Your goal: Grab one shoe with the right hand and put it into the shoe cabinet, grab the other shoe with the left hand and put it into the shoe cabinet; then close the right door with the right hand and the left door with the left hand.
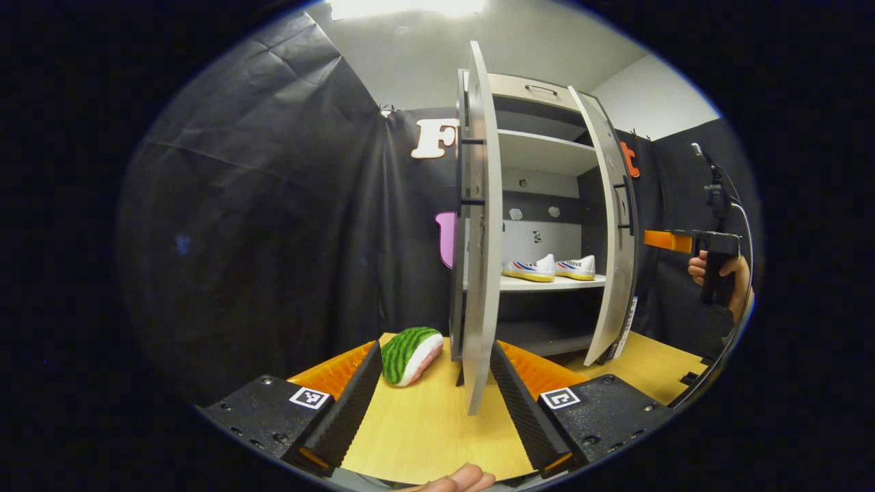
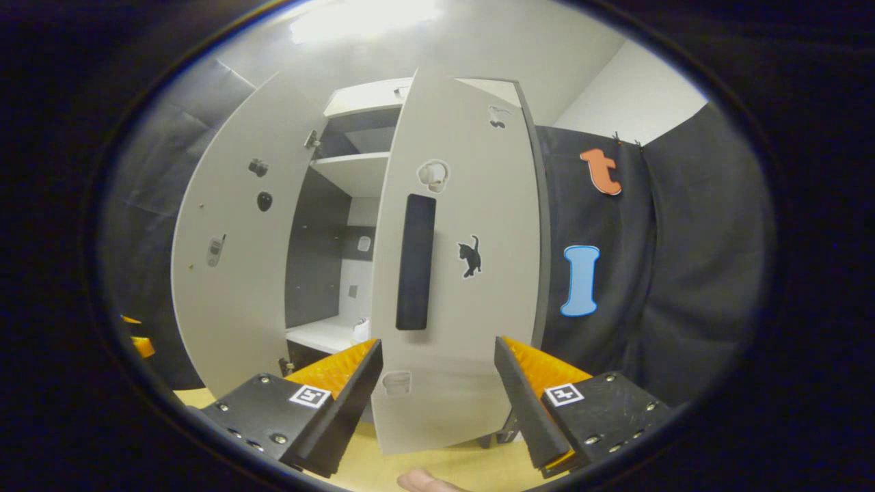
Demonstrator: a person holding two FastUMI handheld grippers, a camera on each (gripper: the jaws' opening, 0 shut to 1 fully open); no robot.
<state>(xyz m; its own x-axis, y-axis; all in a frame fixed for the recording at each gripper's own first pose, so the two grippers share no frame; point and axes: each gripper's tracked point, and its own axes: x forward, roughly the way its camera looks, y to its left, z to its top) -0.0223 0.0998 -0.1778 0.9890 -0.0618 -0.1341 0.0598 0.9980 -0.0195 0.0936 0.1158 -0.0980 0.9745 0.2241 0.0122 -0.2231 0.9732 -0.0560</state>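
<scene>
Shoe cabinet (image 1: 540, 154): stands upright on the wooden table (image 1: 424, 430), against the black booth wall; several shelves inside.
Contents: both shoes are on the middle shelf (image 1: 550, 283), side by side. Left shoe (image 1: 530, 268) and right shoe (image 1: 576, 266) are just beside each other, soles down, toes pointing left in the left gripper view. The shelves above and below look bare as far as can be seen.
Left door (image 1: 478, 225): open, seen edge-on in the left gripper view, directly ahead of the left gripper (image 1: 434, 403). Its lower edge sits between that gripper's fingers in the picture; contact cannot be told.
Right door (image 2: 454, 273): partly open, its outer face turned to the right gripper (image 2: 437, 403); a dark upright handle (image 2: 415, 261) and small stickers on it. Contact with the fingers cannot be told.
Left gripper fingers: apart, holding nothing.
Right gripper fingers: apart, holding nothing; in the left gripper view it sits to the right of the cabinet, held by a hand (image 1: 718, 273).
Other items: a watermelon-slice toy (image 1: 410, 354) lies on the table left of the left door, near the left gripper's left finger.
Obstructions: the right door screens most of the cabinet interior in the right gripper view; a narrow gap shows a shelf edge.
</scene>
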